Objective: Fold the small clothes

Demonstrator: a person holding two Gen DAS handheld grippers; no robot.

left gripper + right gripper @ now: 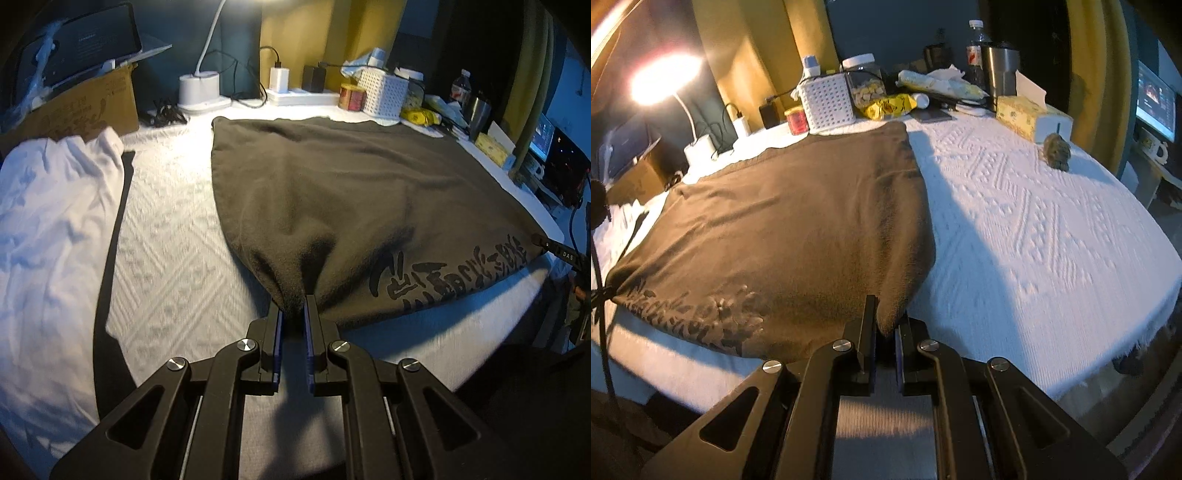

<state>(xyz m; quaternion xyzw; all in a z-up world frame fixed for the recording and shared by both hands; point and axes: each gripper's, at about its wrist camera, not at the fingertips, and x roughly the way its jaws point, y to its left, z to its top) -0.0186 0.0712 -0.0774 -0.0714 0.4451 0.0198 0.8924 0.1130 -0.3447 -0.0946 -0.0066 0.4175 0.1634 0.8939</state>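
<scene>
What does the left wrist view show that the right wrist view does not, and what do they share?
Only the left wrist view shows the white garment lying left of the dark one, and the left gripper shut on the dark garment's near corner. Only the right wrist view shows the tissue box, the bare stretch of white textured cover to the garment's right, and the right gripper shut on the other near corner. Both show the dark garment spread flat, the white perforated basket and the lamp base.
</scene>
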